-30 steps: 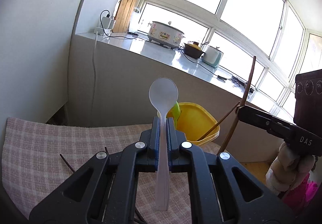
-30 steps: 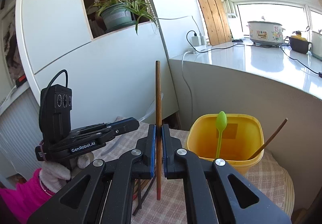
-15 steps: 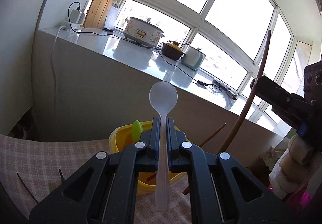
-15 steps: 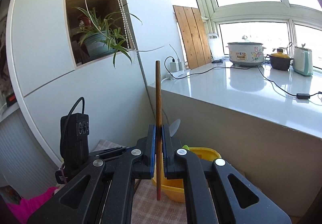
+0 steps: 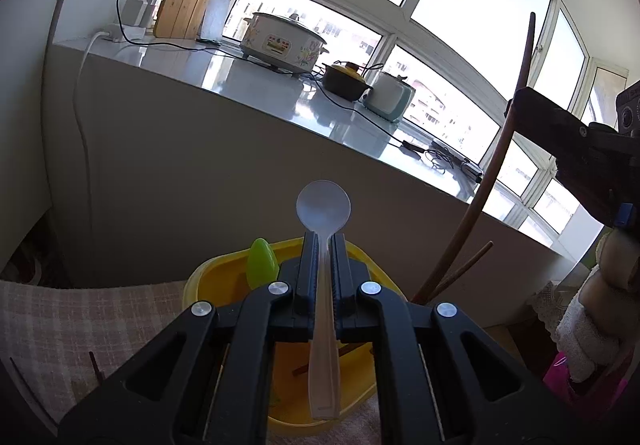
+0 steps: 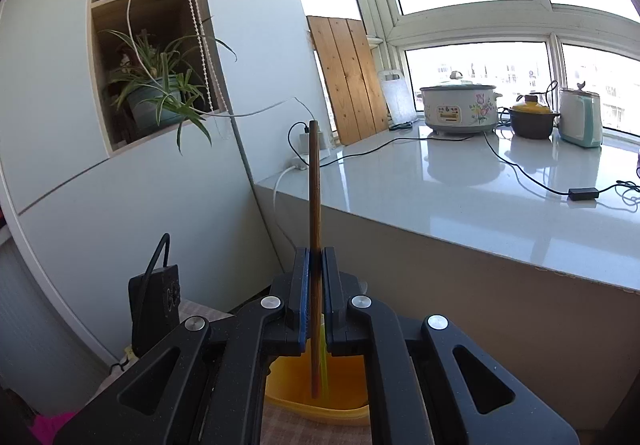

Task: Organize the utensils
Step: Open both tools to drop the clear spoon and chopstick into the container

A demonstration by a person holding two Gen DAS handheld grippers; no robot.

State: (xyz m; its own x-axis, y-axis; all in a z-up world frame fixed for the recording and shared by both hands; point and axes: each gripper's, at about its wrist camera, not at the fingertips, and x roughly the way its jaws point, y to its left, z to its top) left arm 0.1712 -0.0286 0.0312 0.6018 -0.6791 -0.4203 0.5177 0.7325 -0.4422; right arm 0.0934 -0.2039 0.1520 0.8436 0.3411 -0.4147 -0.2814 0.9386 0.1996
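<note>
My left gripper (image 5: pixel 324 241) is shut on a translucent white plastic spoon (image 5: pixel 323 205), bowl up, handle hanging over the yellow tub (image 5: pixel 208 277). A green spoon (image 5: pixel 262 263) and a brown chopstick (image 5: pixel 466 267) lean inside that tub. My right gripper (image 6: pixel 316 257) is shut on a brown wooden chopstick (image 6: pixel 314 185), held upright with its lower end over the yellow tub (image 6: pixel 344 403). In the left wrist view the right gripper (image 5: pixel 560 137) shows at the right edge with its chopstick (image 5: pixel 500 157). The left gripper's camera box (image 6: pixel 154 309) shows low left in the right wrist view.
The tub stands on a checked cloth (image 5: pixel 80 325) with dark sticks (image 5: pixel 96 365) lying on it. Behind is a grey counter (image 6: pixel 460 181) with a rice cooker (image 6: pixel 460 105), a pot (image 6: pixel 532 121), a kettle (image 6: pixel 580 117) and cables. A person's gloved hand (image 5: pixel 600 305) is at right.
Both grippers have moved toward the yellow tub, which now lies right beneath the fingers in both views. The spoon and the chopstick stay gripped as before.
</note>
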